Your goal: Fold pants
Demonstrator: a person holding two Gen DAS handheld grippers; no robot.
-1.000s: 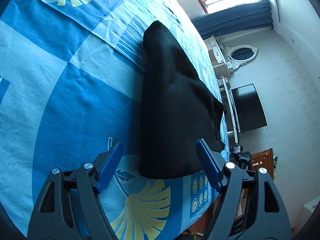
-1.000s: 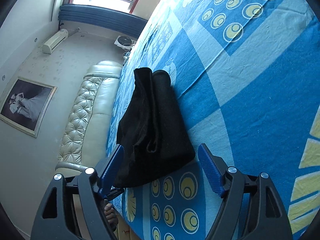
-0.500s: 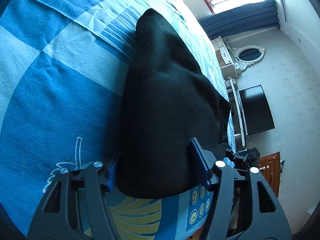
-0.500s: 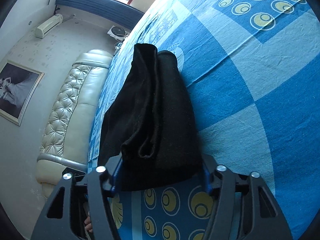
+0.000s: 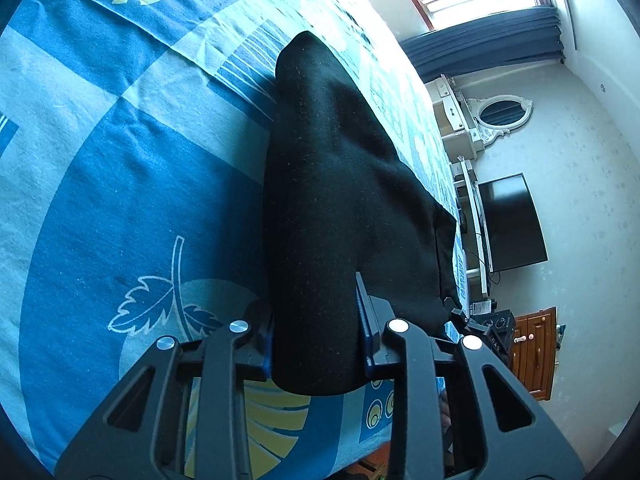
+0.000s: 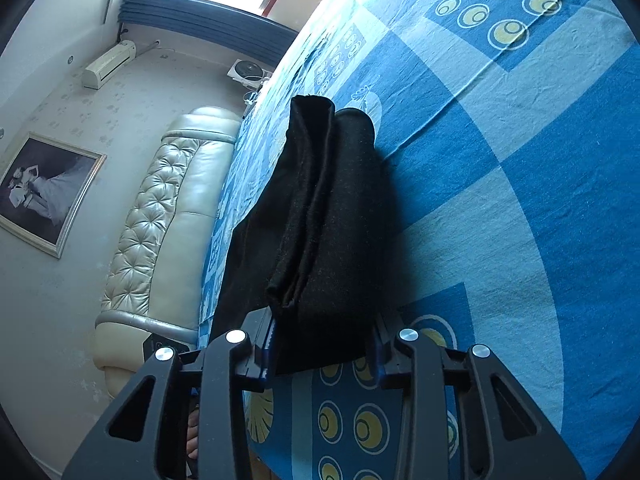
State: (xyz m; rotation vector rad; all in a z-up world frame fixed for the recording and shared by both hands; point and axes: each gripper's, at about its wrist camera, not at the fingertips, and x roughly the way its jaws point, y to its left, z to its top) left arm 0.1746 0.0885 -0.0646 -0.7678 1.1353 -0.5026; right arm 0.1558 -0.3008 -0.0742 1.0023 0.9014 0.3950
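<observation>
The folded black pants (image 5: pixel 340 200) lie as a thick bundle on the blue patterned bedsheet (image 5: pixel 120 160) near the bed's edge. My left gripper (image 5: pixel 316 344) is shut on one near end of the bundle, its blue fingers (image 5: pixel 366 320) pressing both sides. In the right wrist view the pants (image 6: pixel 332 216) show stacked folded layers. My right gripper (image 6: pixel 324 344) is shut on the other end, fingers hidden mostly by the cloth.
The bed edge runs just below both grippers. A dresser with an oval mirror (image 5: pixel 500 112) and a television (image 5: pixel 512 224) stand beyond the bed. A tufted headboard (image 6: pixel 160 220) and wall air conditioner (image 6: pixel 108 64) show on the other side.
Both grippers moved forward onto the ends of the pants and closed from wide open to clamped on the cloth.
</observation>
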